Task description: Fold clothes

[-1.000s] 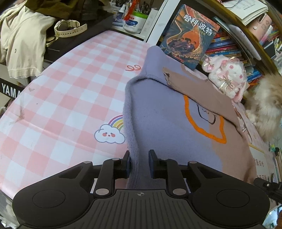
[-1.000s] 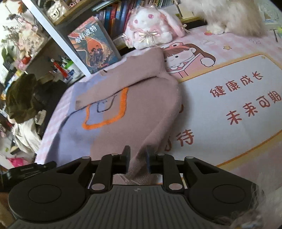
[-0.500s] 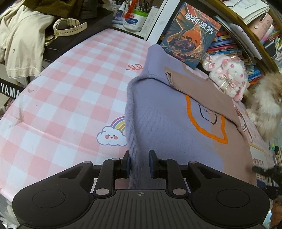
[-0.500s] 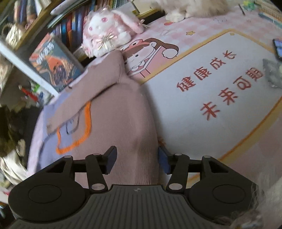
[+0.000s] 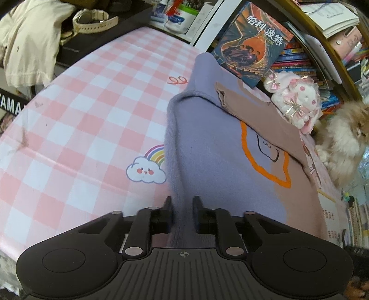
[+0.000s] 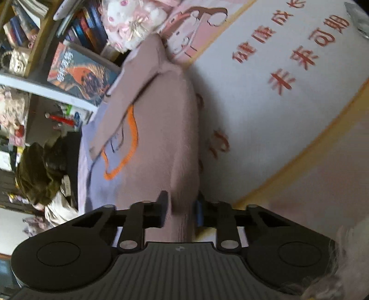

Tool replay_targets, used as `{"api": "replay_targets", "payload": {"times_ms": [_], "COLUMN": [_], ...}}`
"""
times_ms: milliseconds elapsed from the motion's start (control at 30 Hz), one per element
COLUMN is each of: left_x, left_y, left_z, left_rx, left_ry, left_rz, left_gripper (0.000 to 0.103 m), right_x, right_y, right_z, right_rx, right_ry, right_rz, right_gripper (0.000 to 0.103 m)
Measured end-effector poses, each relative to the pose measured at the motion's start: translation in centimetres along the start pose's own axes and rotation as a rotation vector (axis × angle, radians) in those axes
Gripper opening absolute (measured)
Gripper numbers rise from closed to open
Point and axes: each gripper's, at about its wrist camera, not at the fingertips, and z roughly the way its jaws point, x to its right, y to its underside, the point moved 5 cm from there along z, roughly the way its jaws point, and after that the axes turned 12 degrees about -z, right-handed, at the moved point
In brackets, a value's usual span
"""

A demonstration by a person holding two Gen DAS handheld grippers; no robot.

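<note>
Home, likely child's bedroom or study: bookshelf (image 5: 299, 57) crammed with books, plush rabbit (image 5: 297, 101), fluffy cat (image 5: 343, 138), pink checked cartoon mat (image 5: 80, 115) over table, clothes heaped (image 5: 30, 41) beside wristwatch (image 5: 92, 19).

Sweater (image 5: 214, 147): its near hem is hidden behind the left gripper (image 5: 183, 207) body in the left wrist view. Right wrist view: motion-blurred throughout; the red characters on the mat (image 6: 276, 120) beside the sweater are illegible. Fluffy animal (image 5: 343, 138), beyond the sweater's far corner: cut off by the frame edge.
</note>
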Motion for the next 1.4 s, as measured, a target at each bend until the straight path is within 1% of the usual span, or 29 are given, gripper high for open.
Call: {"api": "replay_targets", "payload": {"times_ms": [33, 67, 100, 167, 333, 467, 567, 767, 833, 900, 967, 1067, 1133, 1200, 1233, 1300, 1400], "left_x": [-0.2, -0.3, -0.3, 0.0, 0.5, 0.5, -0.1, -1.9, -2.0, -1.7, -0.9, 1.0, 2.2, 3.4, 4.0, 5.0, 6.0], "left_y": [0.0, 0.1, 0.2, 0.6, 1.9, 3.7, 5.3, 8.0, 8.2, 7.8, 6.5, 3.6, 1.3, -0.8, -1.7, -3.3, -5.5], "left_z": [0.0, 0.0, -0.2, -0.8, -2.8, -4.5, -5.5, -6.6, -7.2, -7.8, -8.3, -8.6, -8.5, -7.9, -7.3, -6.0, -3.8], "left_rx": [-0.004, -0.008, -0.011, -0.007, 0.01, 0.011, 0.014, -0.005, 0.004, 0.022, 0.053, 0.123, 0.173, 0.211, 0.22, 0.226, 0.22], "left_ry": [0.003, 0.007, 0.011, 0.024, 0.072, 0.098, 0.111, 0.117, 0.149, 0.207, 0.287, 0.409, 0.481, 0.533, 0.541, 0.528, 0.509], "left_rz": [-0.01, -0.021, -0.028, -0.031, -0.071, -0.11, -0.153, -0.229, -0.264, -0.315, -0.356, -0.396, -0.42, -0.438, -0.435, -0.416, -0.402], "left_gripper": [0.004, 0.004, 0.004, 0.004, 0.004, 0.004, 0.004, 0.004, 0.004, 0.004, 0.004, 0.004, 0.004, 0.004, 0.004, 0.004, 0.004], "right_x": [0.0, 0.0, 0.1, 0.2, 0.3, 0.6, 1.2, 2.5, 3.0, 3.2, 2.8, 1.3, 0.1, -0.9, -1.1, -1.4, -1.8], "right_y": [0.4, 0.7, 0.9, 1.1, 0.9, 1.5, 2.5, 5.5, 6.0, 5.9, 4.7, 1.5, -0.9, -3.4, -4.5, -6.8, -9.7], "right_z": [-0.1, -0.2, -0.4, -0.9, -2.9, -4.9, -6.1, -7.8, -8.3, -8.9, -9.8, -11.5, -12.0, -12.0, -11.8, -11.4, -10.3], "right_rx": [-0.013, -0.021, -0.019, -0.006, 0.026, 0.025, 0.002, -0.084, -0.103, -0.102, -0.064, 0.055, 0.134, 0.202, 0.231, 0.284, 0.321], "right_ry": [0.007, 0.016, 0.022, 0.021, -0.017, -0.039, -0.053, -0.069, -0.076, -0.094, -0.145, -0.254, -0.3, -0.327, -0.333, -0.336, -0.302], "right_rz": [-0.017, -0.038, -0.048, -0.049, -0.055, -0.068, -0.07, -0.059, -0.044, -0.034, -0.023, -0.013, -0.017, -0.01, -0.001, 0.016, 0.038], "right_gripper": [0.01, 0.007, 0.006, 0.006, 0.006, 0.006, 0.006, 0.006, 0.006, 0.006, 0.006, 0.006, 0.006, 0.006, 0.006, 0.006, 0.006]}}
